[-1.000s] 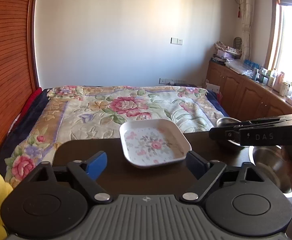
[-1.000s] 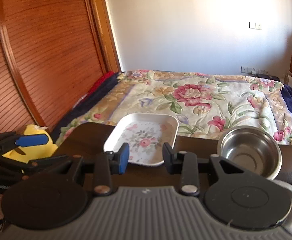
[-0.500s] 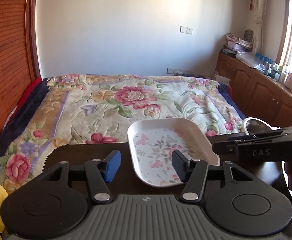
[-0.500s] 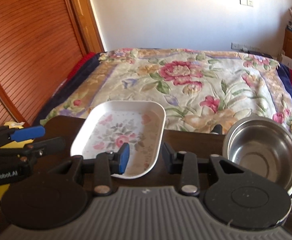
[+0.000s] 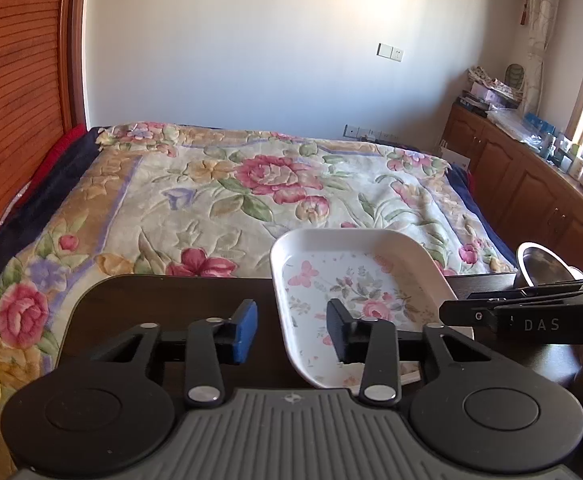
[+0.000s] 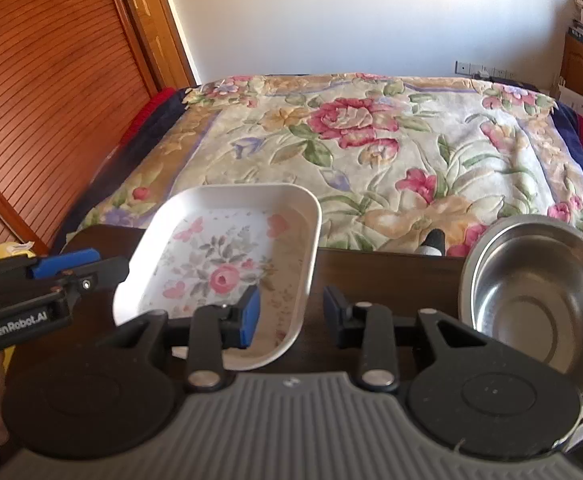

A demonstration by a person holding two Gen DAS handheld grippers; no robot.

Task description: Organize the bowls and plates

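Two hand-held grippers close on one floral plate [image 5: 355,292] from opposite sides, and that looks like why you hold them as you do: your left hand-held gripper [image 5: 291,330] straddles the plate's left rim, your right hand-held gripper [image 6: 289,314] its right rim. Each is spread, one finger over the plate and one outside it, and neither pinches anything yet. Whether any pad touches the rim, you cannot tell from these views.

The plate sits on the dark surface [image 5: 163,300] at its far edge, with the bed [image 5: 219,196] beyond. Its near end appears raised, though whether it rests on something or is tipped is unclear. It is a rounded rectangle, and its long axis runs from you toward the bed, leaning slightly left at the far end. The hollow side faces up.

A steel bowl [image 6: 539,292] stands to the right of the plate, near but apart, upright with its mouth up. It probably waits its turn, since the plate lies within reach of both hand-held grippers. A rim grip from both sides would keep the shallow plate level when lifted.
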